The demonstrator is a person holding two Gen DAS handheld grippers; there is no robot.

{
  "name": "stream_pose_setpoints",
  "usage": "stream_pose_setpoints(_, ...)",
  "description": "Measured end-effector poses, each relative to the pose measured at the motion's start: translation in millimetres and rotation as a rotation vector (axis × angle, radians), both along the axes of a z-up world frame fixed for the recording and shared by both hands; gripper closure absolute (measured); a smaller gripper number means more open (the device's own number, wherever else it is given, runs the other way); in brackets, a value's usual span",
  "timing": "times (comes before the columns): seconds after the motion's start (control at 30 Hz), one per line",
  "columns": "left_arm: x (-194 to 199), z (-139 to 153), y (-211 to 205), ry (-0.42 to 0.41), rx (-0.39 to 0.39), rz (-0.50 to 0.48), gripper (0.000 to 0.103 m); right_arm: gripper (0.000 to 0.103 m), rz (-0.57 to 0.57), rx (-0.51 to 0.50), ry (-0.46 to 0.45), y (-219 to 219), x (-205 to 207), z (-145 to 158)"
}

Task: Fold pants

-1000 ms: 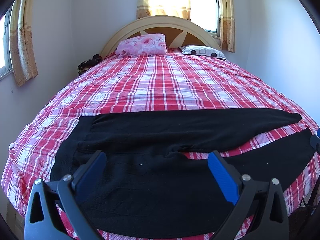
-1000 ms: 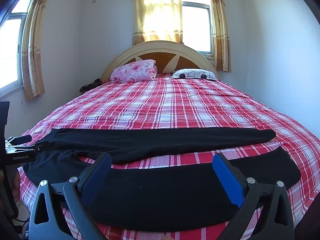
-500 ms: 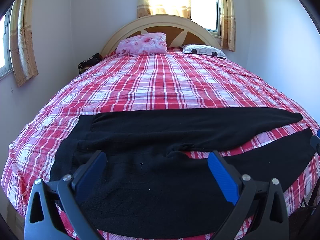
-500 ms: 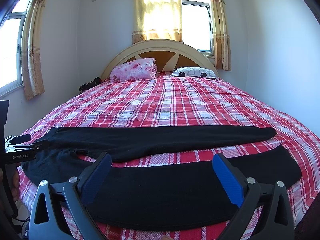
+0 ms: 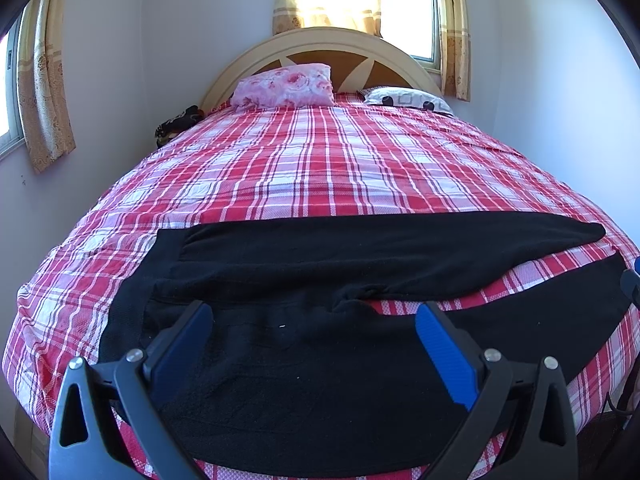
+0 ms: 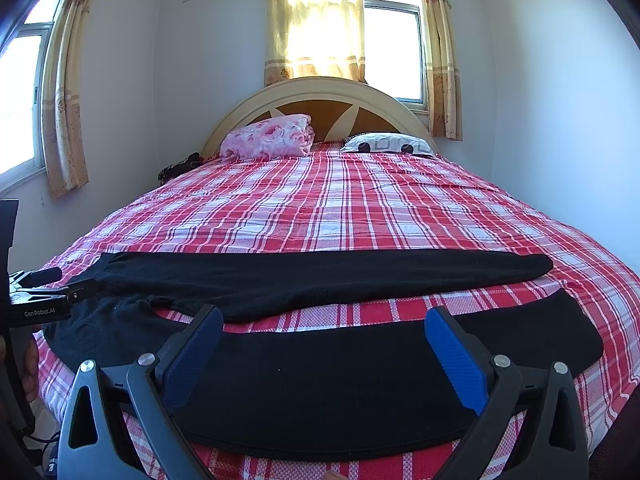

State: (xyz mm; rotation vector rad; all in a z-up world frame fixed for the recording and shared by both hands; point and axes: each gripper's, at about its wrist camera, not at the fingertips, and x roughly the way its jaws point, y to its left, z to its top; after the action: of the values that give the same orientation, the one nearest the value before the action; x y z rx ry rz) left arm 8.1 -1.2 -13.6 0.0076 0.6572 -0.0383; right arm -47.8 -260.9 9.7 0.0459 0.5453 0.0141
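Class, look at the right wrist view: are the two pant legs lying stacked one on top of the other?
No, the far leg and near leg lie apart with bedsheet between.

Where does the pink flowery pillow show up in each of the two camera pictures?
Left wrist view: the pink flowery pillow sits top centre, against the headboard.
Right wrist view: the pillow lies left of centre, in the upper half.
Shared landmark: the arched headboard right behind it.
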Motion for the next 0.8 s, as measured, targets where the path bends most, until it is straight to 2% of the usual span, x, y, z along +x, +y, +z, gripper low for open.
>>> stream_pose_setpoints(0.8, 14, -16, 5, 0.052, 0.018, -0.012, 0.000, 0.001, -0.017, -0.025, 0.088, -9, 15, -26)
